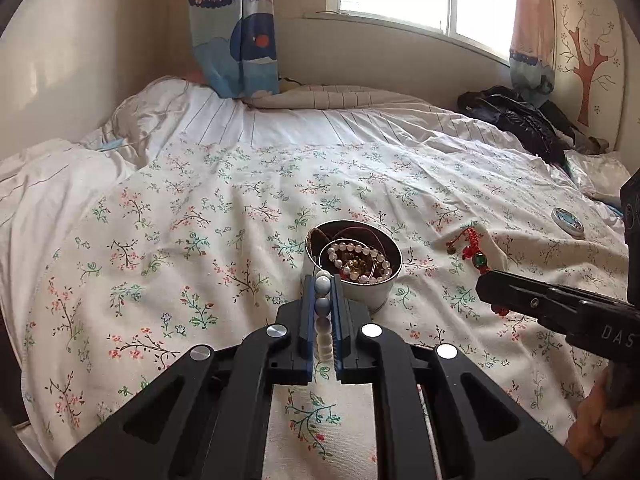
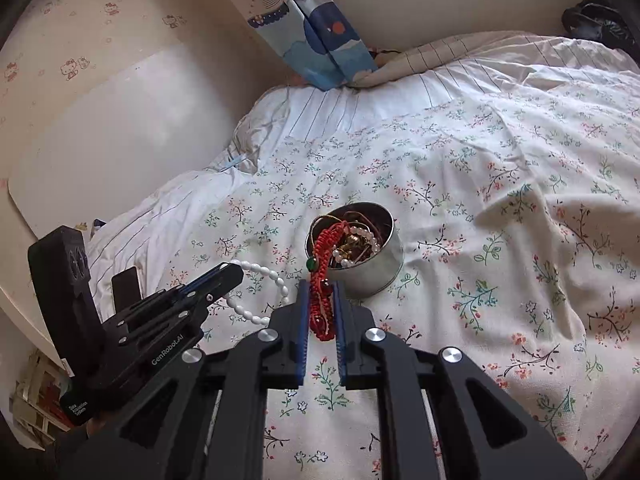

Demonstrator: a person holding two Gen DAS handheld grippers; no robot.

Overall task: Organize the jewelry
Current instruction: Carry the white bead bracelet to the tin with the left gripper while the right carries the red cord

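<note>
While the tin (image 1: 362,280) sits on the bed (image 1: 200,208), I log: left hand-held gripper (image 1: 323,280) clamped on limp beads (image 1: 322,306); right hand-held gripper (image 2: 322,286) on soft cord charm (image 2: 322,308), both light, best pinched mid-strand.

one tin (image 1: 354,268), one lid (image 1: 568,222), two held bracelets (image 2: 320,300).

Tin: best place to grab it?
Pinch the tin wall at its rim, coming from above, one finger outside and one just inside. It stands upright and open, probably too wide to span, and the jewelry sits heaped in the middle.
</note>
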